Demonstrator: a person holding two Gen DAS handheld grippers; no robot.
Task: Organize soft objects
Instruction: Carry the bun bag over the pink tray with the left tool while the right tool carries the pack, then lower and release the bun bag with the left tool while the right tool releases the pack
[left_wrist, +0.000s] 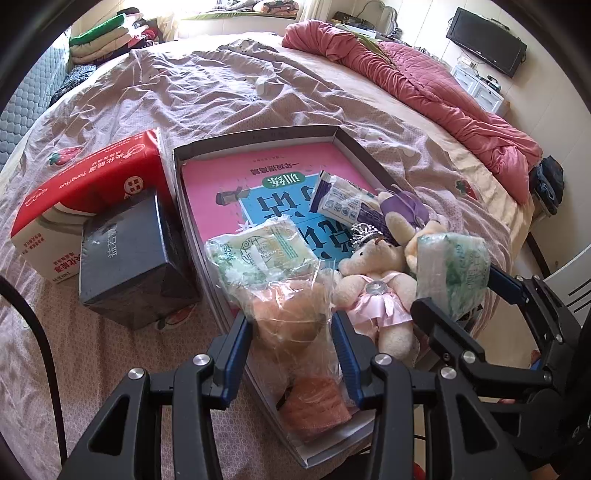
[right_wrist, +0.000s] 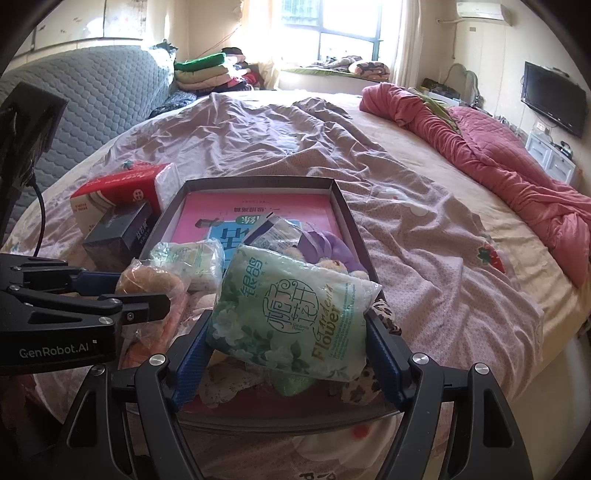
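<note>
Rumpled pinkish-grey bedding with strawberry prints covers the wide bed that we work over, with a red quilt bunched along its far side. On it sits a shallow grey cardboard box lined with a pink-and-blue book, and beside the box stand a red-and-white tissue carton and a dark navy box.

Our left hand-held gripper is clenched on a clear plastic bag holding an orange plush toy — the bag hangs over the near end of the box. Our right hand-held gripper grasps a pale green soft pack of tissues printed with flowers, its pads pressing the two sides, over the box's near right corner. Already inside lie a second green tissue pack, a small white-and-purple sachet and a cream teddy bear in a pink dress.

Both held things look light and squashy. We judge the film wraps slippery, so a grip across the thick middle should hold better than one at a loose edge — the bagged toy may slide inside its wrap. Nothing here seems fragile; setting them down flat among the other soft things should do.
</note>
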